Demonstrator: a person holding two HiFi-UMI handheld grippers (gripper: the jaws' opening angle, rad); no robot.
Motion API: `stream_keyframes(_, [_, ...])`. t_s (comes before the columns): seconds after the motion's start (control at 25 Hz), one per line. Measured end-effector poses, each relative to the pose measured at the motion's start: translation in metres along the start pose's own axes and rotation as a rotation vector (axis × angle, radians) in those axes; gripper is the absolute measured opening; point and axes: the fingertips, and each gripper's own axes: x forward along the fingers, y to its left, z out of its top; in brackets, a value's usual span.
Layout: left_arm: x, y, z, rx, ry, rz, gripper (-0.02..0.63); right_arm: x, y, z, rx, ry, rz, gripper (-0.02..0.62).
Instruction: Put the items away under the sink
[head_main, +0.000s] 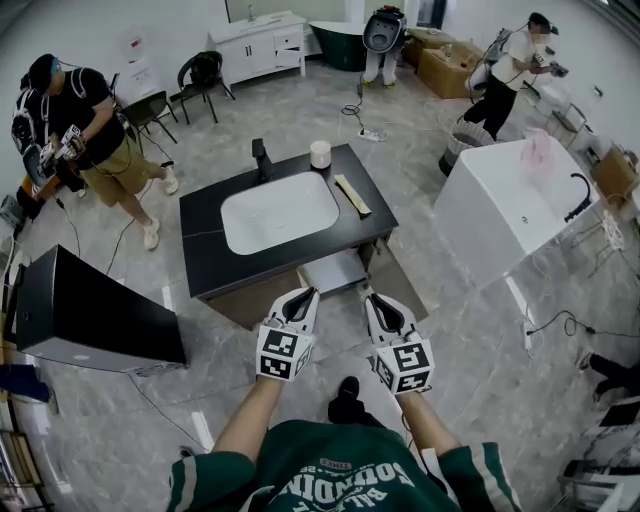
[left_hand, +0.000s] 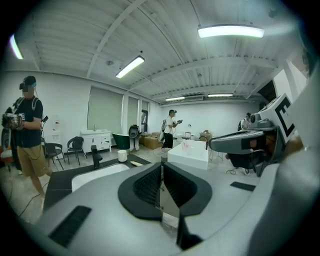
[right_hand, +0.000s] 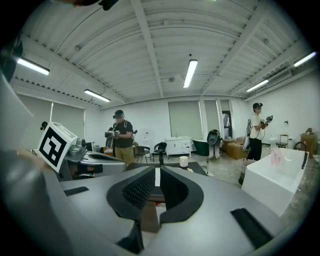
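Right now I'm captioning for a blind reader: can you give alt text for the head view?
The left gripper and right gripper, both shut and side by side, point at a black vanity with a white sink, black faucet, white cylinder and tan strip on top. Other people stand nearby.

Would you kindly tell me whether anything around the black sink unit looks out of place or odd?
Nothing looks spilled or damaged. What looks like a drawer under the sink unit stands pulled out toward the person, and a white cup and a pale flat strip sit on top, not yet put away.
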Motion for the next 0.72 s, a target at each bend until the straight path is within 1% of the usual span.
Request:
stream_keyframes(0.2, [0.050, 0.008, 0.012, 0.000, 0.004, 0.033, 0.012, 0.030, -0.042, 0.007, 0.004, 0.010, 0.042, 0.044])
stream_keyframes(0.4, [0.088, 0.022, 0.021, -0.007, 0.005, 0.057, 0.012, 0.054, -0.078, 0.010, 0.018, 0.016, 0.049, 0.044])
stream_keyframes(0.72, [0.142, 0.053, 0.039, -0.007, -0.009, 0.072, 0.012, 0.098, -0.109, 0.021, 0.022, 0.015, 0.065, 0.044])
